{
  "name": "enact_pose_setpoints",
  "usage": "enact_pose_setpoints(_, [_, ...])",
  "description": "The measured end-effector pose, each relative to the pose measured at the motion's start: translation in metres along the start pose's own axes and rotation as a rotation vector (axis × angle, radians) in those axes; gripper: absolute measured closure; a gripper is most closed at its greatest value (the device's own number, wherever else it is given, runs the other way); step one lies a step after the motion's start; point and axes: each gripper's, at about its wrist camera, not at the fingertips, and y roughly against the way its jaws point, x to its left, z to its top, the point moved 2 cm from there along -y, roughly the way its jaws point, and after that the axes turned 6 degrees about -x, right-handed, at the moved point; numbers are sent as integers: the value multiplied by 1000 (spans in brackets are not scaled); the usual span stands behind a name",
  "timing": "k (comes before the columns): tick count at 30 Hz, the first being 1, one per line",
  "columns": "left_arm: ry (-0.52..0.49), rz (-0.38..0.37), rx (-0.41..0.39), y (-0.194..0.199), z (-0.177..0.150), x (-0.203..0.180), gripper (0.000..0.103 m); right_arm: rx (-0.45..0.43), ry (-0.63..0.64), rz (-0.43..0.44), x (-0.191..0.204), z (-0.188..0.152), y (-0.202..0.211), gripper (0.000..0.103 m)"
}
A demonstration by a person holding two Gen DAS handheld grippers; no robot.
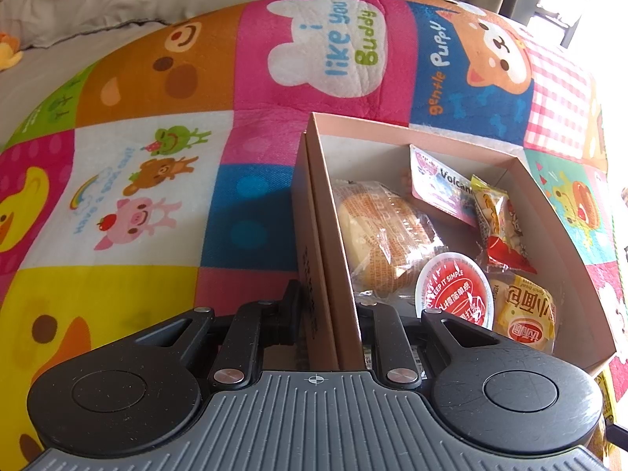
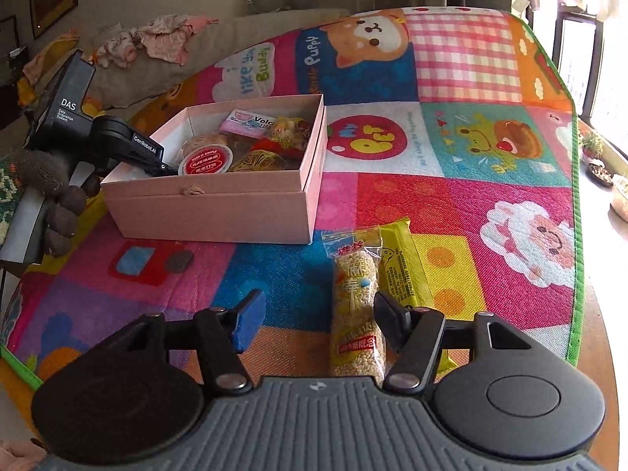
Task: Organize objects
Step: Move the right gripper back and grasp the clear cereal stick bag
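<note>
A pink cardboard box sits on a colourful patchwork mat. It holds several snacks: a wrapped bun, a red-lidded sauce cup, a "Volcano" packet and a yellow bread pack. My left gripper is shut on the box's left wall; it also shows in the right wrist view. My right gripper is open above the mat, with a puffed-rice bar between its fingers near the right one. A yellow wrapped bar lies beside it.
The mat covers a table whose edge runs along the right. A beige sofa with clothes is behind. Small potted plants stand on the sill at right. The gloved hand holds the left gripper.
</note>
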Motion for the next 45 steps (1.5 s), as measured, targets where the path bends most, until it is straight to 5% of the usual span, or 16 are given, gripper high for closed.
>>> enact_pose_setpoints(9, [-2,1,-1,0,0,0,83,71,-42,-9,-10,-10,-14,32])
enact_pose_setpoints(16, [3,2,0,0,2,-1,83,39,-39,-179,-35,-11,-11,28])
enact_pose_setpoints(21, [6,15,9,0,2,-3,84,71,-32,-116,-30,-18,-4,27])
enact_pose_setpoints(26, [-14,22,7,0,2,-6,85,66,-48,74,-10,-14,10,27])
enact_pose_setpoints(32, [-12,20,7,0,1,-8,85,1,-1,-71,-20,4,13,28])
enact_pose_setpoints(41, [-9,13,5,0,1,-7,83,30,-6,-40,-13,5,-11,40])
enact_pose_setpoints(45, [-10,11,4,0,0,-6,83,68,15,-63,-11,8,-29,60])
